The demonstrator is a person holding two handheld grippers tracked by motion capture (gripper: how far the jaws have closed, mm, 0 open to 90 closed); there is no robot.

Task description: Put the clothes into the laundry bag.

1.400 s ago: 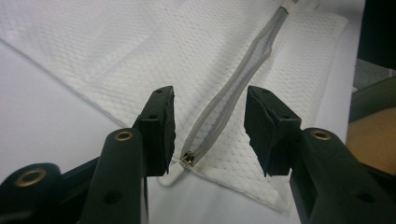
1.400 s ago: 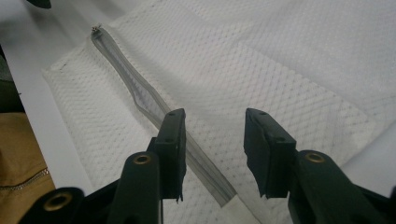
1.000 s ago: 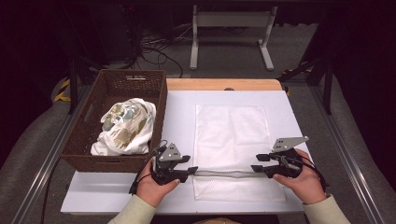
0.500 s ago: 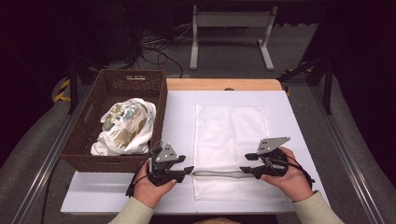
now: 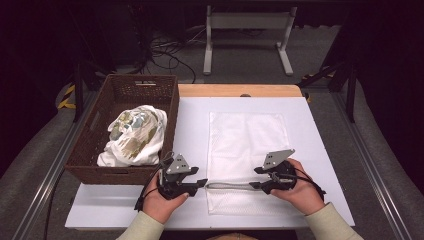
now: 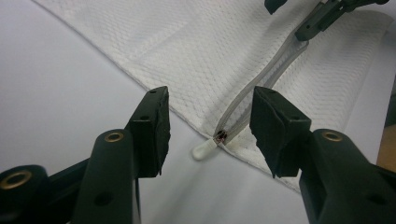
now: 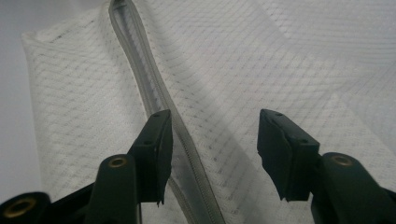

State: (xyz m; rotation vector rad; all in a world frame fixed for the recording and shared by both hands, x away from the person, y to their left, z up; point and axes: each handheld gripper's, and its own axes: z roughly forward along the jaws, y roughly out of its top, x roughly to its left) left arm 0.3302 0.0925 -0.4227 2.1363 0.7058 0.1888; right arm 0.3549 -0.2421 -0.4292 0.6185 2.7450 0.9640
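Where floor darkens, white tabletop [image 5: 320, 150], mesh bag [image 5: 247, 140].

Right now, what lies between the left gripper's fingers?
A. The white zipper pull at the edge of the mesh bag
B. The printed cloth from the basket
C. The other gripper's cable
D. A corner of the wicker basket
A: in the left gripper view the white zipper pull sits at the mesh bag edge, between the open fingers of the left gripper, untouched.
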